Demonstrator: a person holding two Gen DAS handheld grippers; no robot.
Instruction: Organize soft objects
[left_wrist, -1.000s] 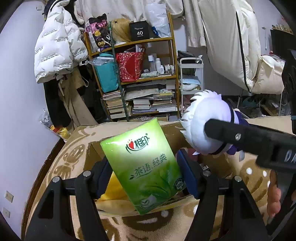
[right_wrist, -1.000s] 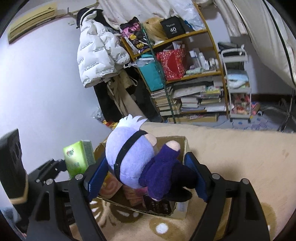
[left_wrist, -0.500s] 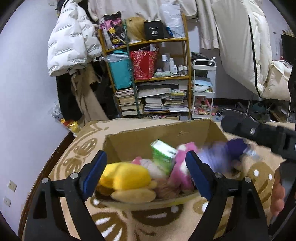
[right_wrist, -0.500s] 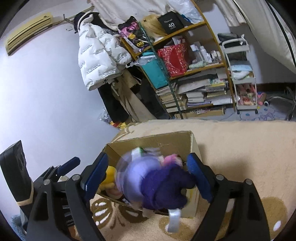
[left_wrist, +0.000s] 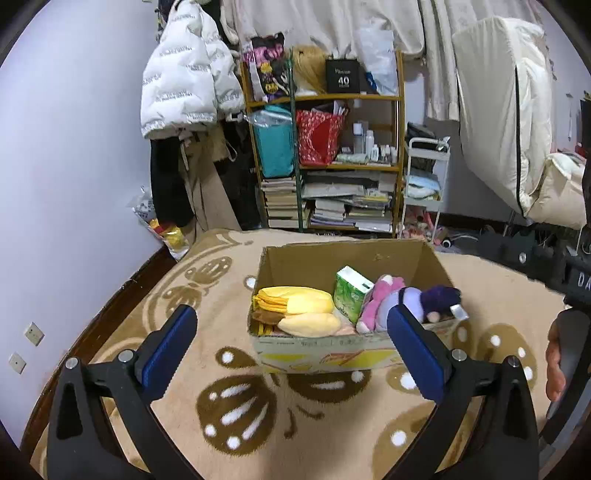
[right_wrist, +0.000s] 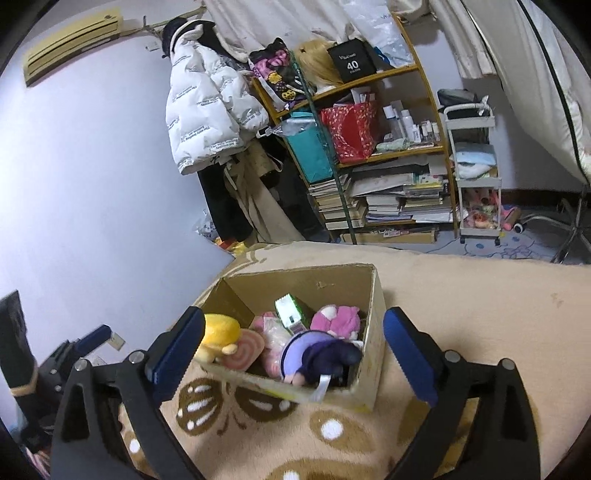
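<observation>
Cardboard box (left_wrist: 343, 258) open on top, packed: yellow plush (left_wrist: 295, 301) left, tissue pack (left_wrist: 351, 291) middle, purple doll (left_wrist: 424, 301) right. Far inside corner bare. Blanket (left_wrist: 258, 406) near box bare.

Green tissue pack (left_wrist: 351, 293), purple plush doll (right_wrist: 319, 356), yellow plush (left_wrist: 295, 301), brown-patterned beige blanket (left_wrist: 236, 406).

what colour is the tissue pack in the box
Green and white tissue pack, standing among the plush toys in the cardboard box; clearest in the left wrist view.

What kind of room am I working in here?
Probably a cluttered bedroom or living space: a white puffer jacket hangs by the wall, a wooden shelf holds stacked books and bottles, and the cardboard box sits on a beige patterned blanket.
</observation>
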